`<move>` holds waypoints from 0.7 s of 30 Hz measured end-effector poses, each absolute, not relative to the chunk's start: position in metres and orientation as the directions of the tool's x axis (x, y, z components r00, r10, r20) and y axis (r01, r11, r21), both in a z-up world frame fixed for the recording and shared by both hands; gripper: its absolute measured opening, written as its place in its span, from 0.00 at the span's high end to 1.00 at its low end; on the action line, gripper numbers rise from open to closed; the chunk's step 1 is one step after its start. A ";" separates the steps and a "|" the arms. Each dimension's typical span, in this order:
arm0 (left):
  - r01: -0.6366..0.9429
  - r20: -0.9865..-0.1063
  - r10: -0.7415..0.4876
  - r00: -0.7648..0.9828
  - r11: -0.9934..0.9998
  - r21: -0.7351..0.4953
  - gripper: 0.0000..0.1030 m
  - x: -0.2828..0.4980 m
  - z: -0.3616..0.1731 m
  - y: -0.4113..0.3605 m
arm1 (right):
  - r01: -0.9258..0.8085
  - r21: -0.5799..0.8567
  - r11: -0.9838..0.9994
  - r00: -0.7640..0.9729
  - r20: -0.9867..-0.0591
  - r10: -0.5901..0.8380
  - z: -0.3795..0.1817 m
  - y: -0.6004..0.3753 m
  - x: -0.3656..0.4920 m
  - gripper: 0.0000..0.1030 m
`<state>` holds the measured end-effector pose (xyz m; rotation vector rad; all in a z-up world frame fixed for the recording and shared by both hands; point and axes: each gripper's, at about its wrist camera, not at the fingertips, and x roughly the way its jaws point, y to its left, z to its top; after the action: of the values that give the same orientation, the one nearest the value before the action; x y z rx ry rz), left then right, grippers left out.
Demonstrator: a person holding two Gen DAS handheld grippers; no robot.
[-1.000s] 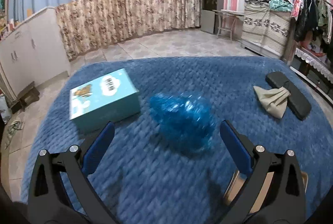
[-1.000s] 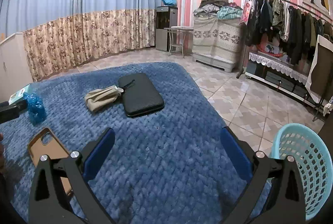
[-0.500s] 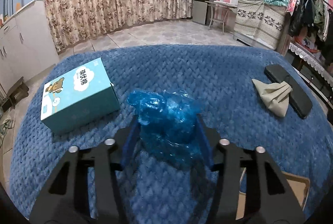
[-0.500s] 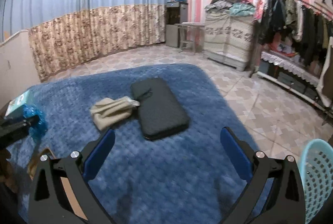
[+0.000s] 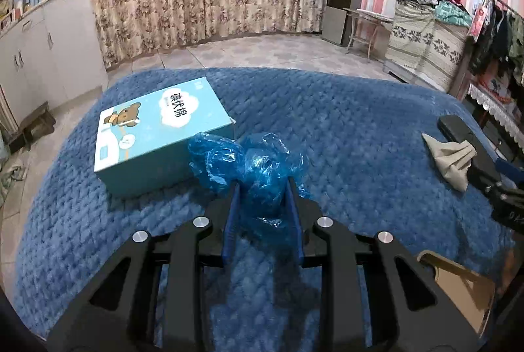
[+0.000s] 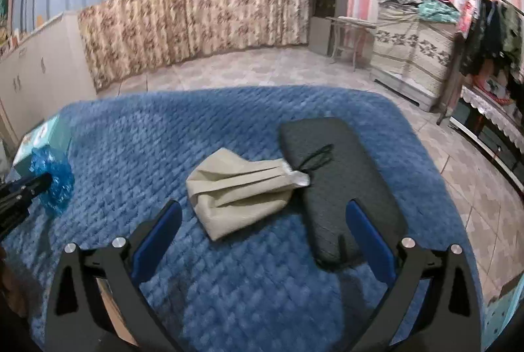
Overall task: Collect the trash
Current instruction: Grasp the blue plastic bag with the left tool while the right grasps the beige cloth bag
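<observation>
The left gripper (image 5: 262, 188) is closing, both pads pressing the crumpled blue plastic bag (image 5: 252, 168) between the jaws, low on the blue blanket (image 5: 360, 139) for a secure pinch; the right gripper (image 6: 262, 221) stands released, the beige cloth pouch (image 6: 239, 191) just ahead of its jaws.

On the blue knit blanket (image 5: 360, 129) there's a teal box with a cartoon bear (image 5: 157, 136) at the left, plus a black padded case (image 6: 340, 185) on the right and a brown phone case (image 5: 458, 286) near the edge.
</observation>
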<state>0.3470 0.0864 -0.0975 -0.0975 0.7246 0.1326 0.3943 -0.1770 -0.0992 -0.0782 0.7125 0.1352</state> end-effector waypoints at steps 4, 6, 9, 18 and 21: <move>-0.149 -0.662 0.103 0.742 0.989 -0.013 0.75 0.347 -0.099 0.079 | -0.194 -0.044 0.980 0.703 -0.703 0.108 -0.110 -0.167 0.406 0.24; -0.149 -0.661 0.100 0.744 0.989 -0.018 0.75 0.347 -0.099 0.077 | -0.200 -0.042 0.979 0.683 -0.723 0.109 -0.115 -0.165 0.410 0.30; -0.149 -0.665 0.089 0.742 0.988 -0.034 0.75 0.347 -0.100 0.076 | -0.198 -0.032 0.980 0.673 -0.731 0.112 -0.118 -0.165 0.414 0.35; -0.149 -0.666 0.088 0.741 0.988 -0.035 0.75 0.346 -0.100 0.076 | -0.218 -0.002 0.976 0.670 -0.728 0.148 -0.118 -0.167 0.412 0.73; -0.149 -0.666 0.089 0.741 0.988 -0.034 0.75 0.347 -0.100 0.077 | -0.217 0.021 0.976 0.685 -0.709 0.168 -0.114 -0.171 0.406 0.78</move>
<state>0.3466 0.0767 -0.0999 -0.0870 0.7254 0.1310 0.4062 -0.1712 -0.1137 -0.0670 0.7877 0.2159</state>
